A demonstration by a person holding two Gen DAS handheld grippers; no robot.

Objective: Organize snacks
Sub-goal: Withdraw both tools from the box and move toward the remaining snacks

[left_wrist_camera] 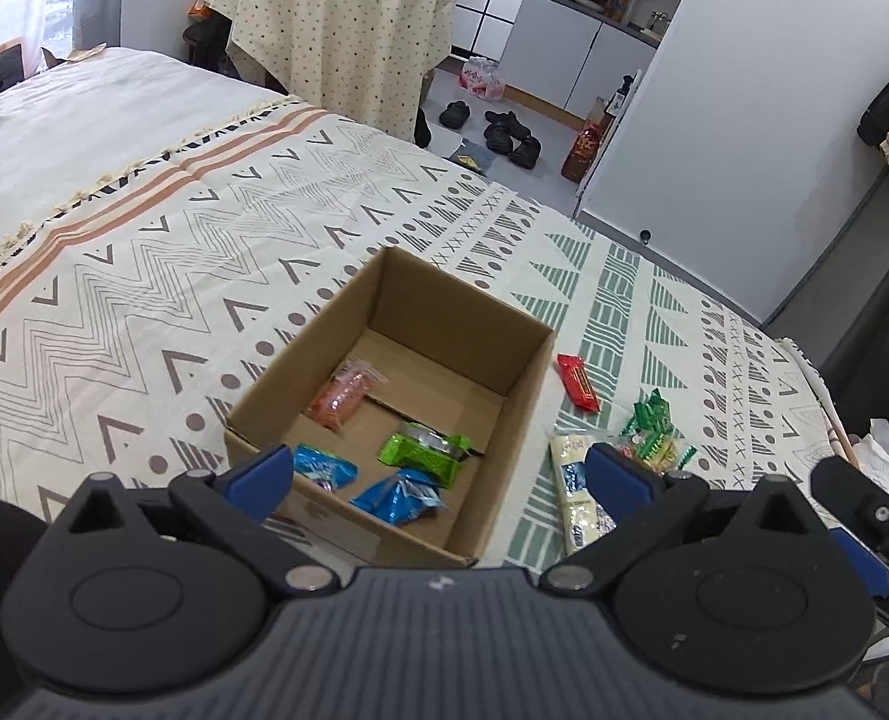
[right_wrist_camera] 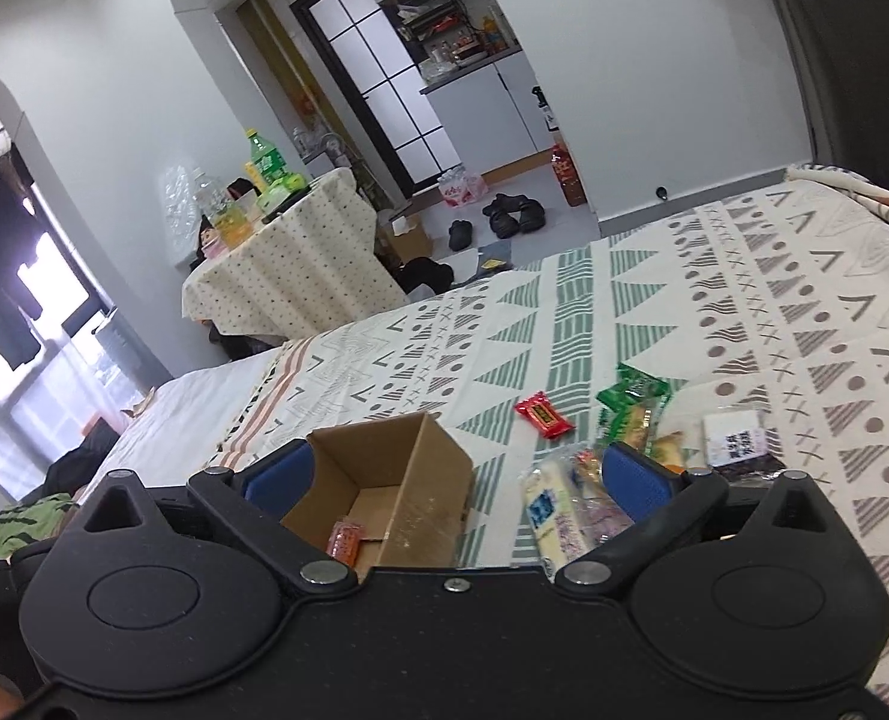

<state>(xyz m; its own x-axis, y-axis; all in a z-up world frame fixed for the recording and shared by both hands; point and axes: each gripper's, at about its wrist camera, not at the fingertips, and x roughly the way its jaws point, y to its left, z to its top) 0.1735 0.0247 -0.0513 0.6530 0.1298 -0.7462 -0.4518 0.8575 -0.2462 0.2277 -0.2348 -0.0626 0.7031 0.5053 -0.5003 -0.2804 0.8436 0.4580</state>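
Both claws spread wide and empty over a bed strewn with snack packets.

The left claw (left_wrist_camera: 441, 474) hangs above the near edge of an open cardboard box (left_wrist_camera: 528, 384) holding two blue packets (left_wrist_camera: 398, 497), a green packet (left_wrist_camera: 423, 450) and, farther in, an orange-pink bag (left_wrist_camera: 341, 397). At the box's 3 o'clock, on the patterned bedspread (left_wrist_camera: 144, 276), lies a pale wafer pack (left_wrist_camera: 576, 480) with blue lettering too blurred to read; beyond it are green-edged packets (left_wrist_camera: 654, 426) and a red bar (left_wrist_camera: 577, 381). The right claw (right_wrist_camera: 450, 477) hovers between box and wafer pack; at its 2 o'clock sits a white-labelled dark packet (right_wrist_camera: 738, 438) with unreadable print. Farther off stands a cloth-covered desk (right_wrist_camera: 288, 276) with a green bottle (right_wrist_camera: 266, 162).
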